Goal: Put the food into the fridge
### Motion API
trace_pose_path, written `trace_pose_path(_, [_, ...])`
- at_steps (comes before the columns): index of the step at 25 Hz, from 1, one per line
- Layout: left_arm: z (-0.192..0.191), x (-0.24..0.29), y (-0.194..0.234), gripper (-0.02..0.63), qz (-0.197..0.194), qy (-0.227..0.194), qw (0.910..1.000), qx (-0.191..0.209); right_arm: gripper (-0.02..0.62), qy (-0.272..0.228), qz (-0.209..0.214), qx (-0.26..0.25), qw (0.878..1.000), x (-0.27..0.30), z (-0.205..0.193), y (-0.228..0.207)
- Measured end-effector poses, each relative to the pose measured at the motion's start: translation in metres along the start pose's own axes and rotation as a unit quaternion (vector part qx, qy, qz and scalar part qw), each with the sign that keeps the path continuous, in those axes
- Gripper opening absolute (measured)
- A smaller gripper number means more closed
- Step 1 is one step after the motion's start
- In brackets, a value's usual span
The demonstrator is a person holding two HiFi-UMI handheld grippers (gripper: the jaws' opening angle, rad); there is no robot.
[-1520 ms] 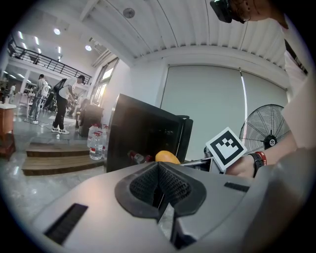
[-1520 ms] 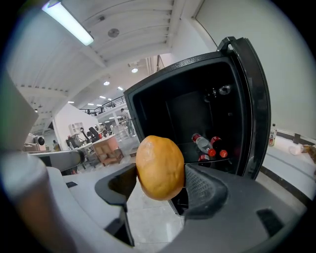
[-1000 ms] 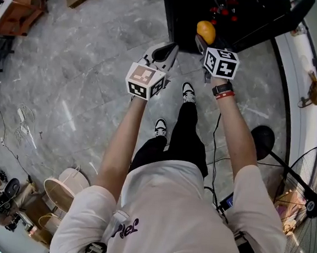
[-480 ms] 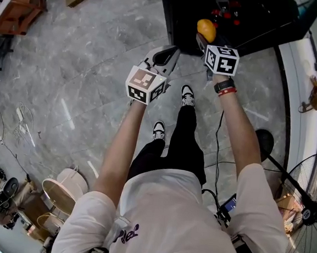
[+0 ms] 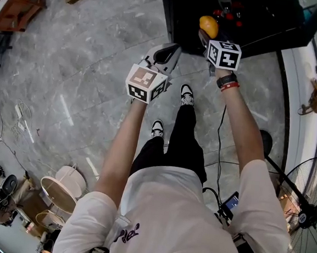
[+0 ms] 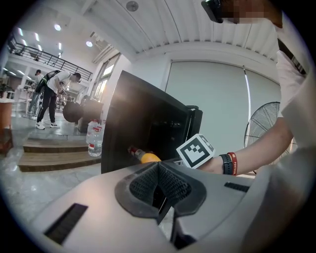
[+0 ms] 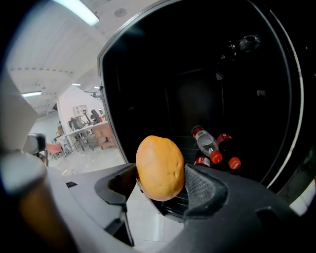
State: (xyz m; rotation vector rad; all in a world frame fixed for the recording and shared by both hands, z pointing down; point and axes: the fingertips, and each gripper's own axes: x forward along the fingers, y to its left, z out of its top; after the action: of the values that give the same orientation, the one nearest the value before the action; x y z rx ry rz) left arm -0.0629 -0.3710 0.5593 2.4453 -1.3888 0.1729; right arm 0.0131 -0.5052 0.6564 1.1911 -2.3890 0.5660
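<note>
An orange-yellow fruit (image 7: 159,168) sits between the pads of my right gripper (image 7: 157,184), which is shut on it. In the head view the fruit (image 5: 208,26) hangs at the lower edge of the open black fridge (image 5: 256,21), with the right gripper (image 5: 205,38) just behind it. Inside the dark fridge lie several red-capped bottles (image 7: 212,147). My left gripper (image 5: 166,53) stays left of the fridge over the floor. Its pads meet with nothing between them (image 6: 159,185). The left gripper view also shows the fruit (image 6: 148,157) and the fridge's side wall (image 6: 138,123).
Grey marble floor (image 5: 69,77) spreads to the left. A standing fan (image 5: 305,218) is at the lower right, with a cable (image 5: 219,139) on the floor near my feet. Baskets (image 5: 65,184) sit lower left. Wooden steps (image 6: 54,153), water bottles (image 6: 95,140) and people stand far off.
My right gripper has carried the fruit a little further up the picture, toward the fridge opening. The left gripper has hardly shifted and stays shut.
</note>
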Motion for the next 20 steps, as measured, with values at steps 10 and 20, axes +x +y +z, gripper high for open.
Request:
trace_pose_path(10, [-0.002, 0.013, 0.009, 0.018, -0.005, -0.023, 0.9997, 0.01, 0.316, 0.0, -0.006, -0.036, 0.999, 0.031, 0.001, -0.013])
trace_pose_path(20, [-0.014, 0.033, 0.026, 0.018, -0.012, -0.024, 0.9996, 0.011, 0.318, 0.008, -0.013, -0.058, 0.998, 0.069, 0.002, -0.031])
